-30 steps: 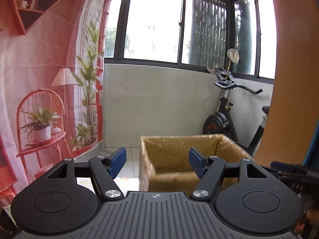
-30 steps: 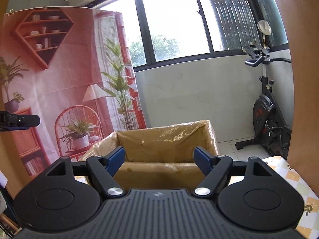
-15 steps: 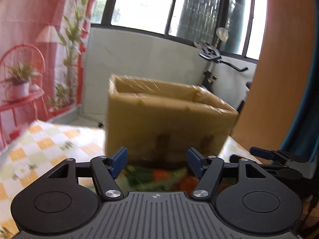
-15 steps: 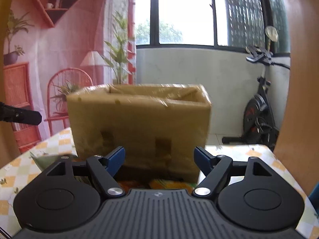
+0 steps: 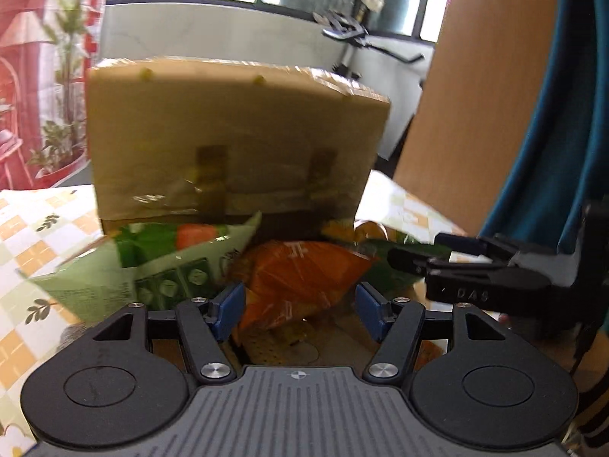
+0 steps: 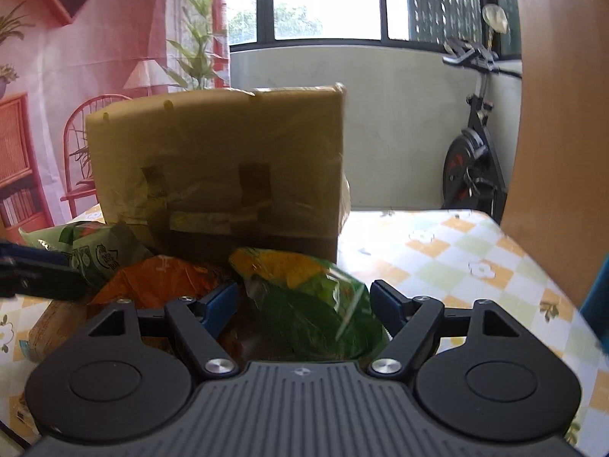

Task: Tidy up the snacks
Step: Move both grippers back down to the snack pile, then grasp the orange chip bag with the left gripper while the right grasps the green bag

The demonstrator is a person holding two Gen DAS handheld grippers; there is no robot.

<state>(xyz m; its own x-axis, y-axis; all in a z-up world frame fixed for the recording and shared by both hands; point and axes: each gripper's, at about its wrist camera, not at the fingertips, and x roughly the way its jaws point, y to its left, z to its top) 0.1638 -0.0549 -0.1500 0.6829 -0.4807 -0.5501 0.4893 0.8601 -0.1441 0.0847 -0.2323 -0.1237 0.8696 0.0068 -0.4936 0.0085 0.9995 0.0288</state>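
- Left wrist view: the left hand-held gripper point(image 5: 298, 314) is open, and nothing is pinched in it.
- The orange bag point(image 5: 300, 278) lies at 12 o'clock from it, very near, its near end just between the two fingers. No pad presses on it.
- The bag's long way runs from about 1 o'clock down to 7 o'clock, a bit slanted across the gap.
- A pale green bag point(image 5: 137, 266) lies at 10 o'clock. The box point(image 5: 232, 141) stands behind the bags at 12 o'clock, on the checked counter point(image 5: 34, 236).
- The right hand-held gripper point(image 5: 415, 257) pokes in from 3 o'clock.
- Right wrist view: the right hand-held gripper point(image 6: 304, 308) is open too and holds nothing.
- A dark green bag point(image 6: 312, 304) with a yellow top sits right at 12 o'clock between its fingers. Its long way runs from 11 o'clock down to 5 o'clock.
- The orange bag point(image 6: 152, 282) is at 10 o'clock here, so I think the left hand is nearer to it and the right hand is nearer to the dark green one.
- The box point(image 6: 217, 167) is at 12 o'clock behind the pile. I think each bag must go up and over its wall.
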